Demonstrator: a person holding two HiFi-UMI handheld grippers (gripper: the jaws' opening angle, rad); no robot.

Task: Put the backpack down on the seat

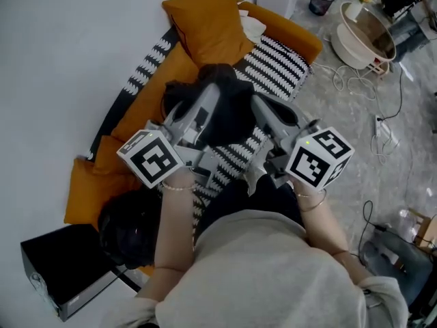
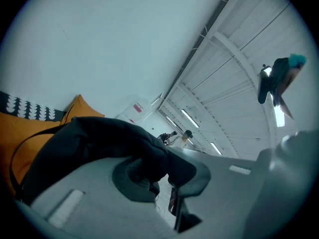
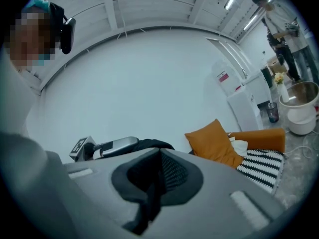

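Head view: left gripper [image 1: 210, 100] and right gripper [image 1: 261, 106] fingers each clamp the black backpack [image 1: 233, 115] over the striped seat [image 1: 281, 63].

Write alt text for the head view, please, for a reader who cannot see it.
A black fabric backpack is held by the left gripper and right gripper over a black-and-white patterned sofa seat with orange cushions.

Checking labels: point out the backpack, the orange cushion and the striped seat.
backpack [image 1: 231, 101]: head view, its black fabric.
orange cushion [image 1: 208, 19]: head view, its centre.
striped seat [image 1: 276, 63]: head view, bare striped cover.
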